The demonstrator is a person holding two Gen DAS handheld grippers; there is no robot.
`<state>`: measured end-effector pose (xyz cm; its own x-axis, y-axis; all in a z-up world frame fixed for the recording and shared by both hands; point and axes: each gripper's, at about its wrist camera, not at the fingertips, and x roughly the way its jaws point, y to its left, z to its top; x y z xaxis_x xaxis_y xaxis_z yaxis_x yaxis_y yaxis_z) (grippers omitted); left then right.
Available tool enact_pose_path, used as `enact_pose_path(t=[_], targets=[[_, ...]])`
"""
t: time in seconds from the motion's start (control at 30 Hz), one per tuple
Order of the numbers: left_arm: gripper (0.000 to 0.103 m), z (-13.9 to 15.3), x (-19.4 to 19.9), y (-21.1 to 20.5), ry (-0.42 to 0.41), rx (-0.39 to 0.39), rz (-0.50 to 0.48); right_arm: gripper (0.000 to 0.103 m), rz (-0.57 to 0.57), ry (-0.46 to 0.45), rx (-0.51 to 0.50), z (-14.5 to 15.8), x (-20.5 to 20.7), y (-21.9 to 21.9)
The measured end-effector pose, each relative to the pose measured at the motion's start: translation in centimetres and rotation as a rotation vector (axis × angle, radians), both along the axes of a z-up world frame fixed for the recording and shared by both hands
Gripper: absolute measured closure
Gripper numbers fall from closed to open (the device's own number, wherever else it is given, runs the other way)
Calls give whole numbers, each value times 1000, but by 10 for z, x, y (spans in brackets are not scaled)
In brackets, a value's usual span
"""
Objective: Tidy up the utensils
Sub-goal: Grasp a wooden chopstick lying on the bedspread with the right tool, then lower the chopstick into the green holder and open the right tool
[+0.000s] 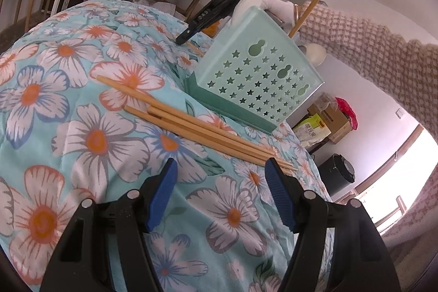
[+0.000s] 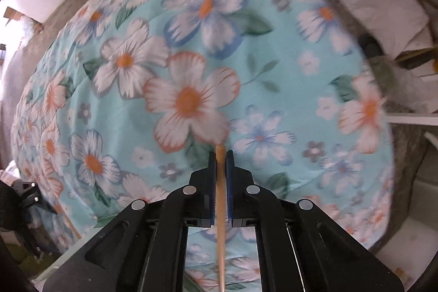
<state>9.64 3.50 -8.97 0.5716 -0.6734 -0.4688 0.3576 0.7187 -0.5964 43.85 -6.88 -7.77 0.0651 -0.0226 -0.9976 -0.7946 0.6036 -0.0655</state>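
A pale green utensil holder, pierced with star and gourd-shaped holes, is seen standing on a floral tablecloth in the left wrist view, set on a darker green base. Inside it, a white spoon is visible at the right edge, and a second white, rounded item rises above the far rim; what else is held inside cannot be told. Four loose wooden chopsticks are laid side by side on the cloth just in front of the holder, their thin tips reaching the left gripper, whose blue pads are spread apart with nothing between them. In the right wrist view, the right gripper is pointed down at the cloth with its pads pressed together on a single chopstick, which is clamped lengthwise between them. A knitted sleeve and a white-gloved hand are seen behind the holder.
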Motion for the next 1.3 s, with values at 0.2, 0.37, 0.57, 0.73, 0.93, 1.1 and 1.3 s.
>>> enact_pose_path(t=[0.2, 0.37, 0.57, 0.73, 0.93, 1.1, 1.3], targets=[[39, 0, -1, 0, -4, 8, 19, 98, -115, -240, 68, 75, -4, -31], [39, 1, -3, 2, -4, 10, 35, 98, -341, -494, 240, 172, -39, -89], [39, 0, -4, 4, -5, 12, 58, 98, -541, -729, 459, 274, -101, -142], [39, 1, -3, 0, -4, 54, 62, 98, -571, -844, 658, 316, -162, -167], [39, 1, -2, -2, -5, 72, 77, 98, -554, -909, 825, 335, -204, -167], [39, 1, -2, -2, -7, 76, 80, 98, -551, -890, 887, 335, -205, -168], [39, 0, -2, -1, -6, 70, 77, 98, -556, -861, 878, 318, -203, -164]])
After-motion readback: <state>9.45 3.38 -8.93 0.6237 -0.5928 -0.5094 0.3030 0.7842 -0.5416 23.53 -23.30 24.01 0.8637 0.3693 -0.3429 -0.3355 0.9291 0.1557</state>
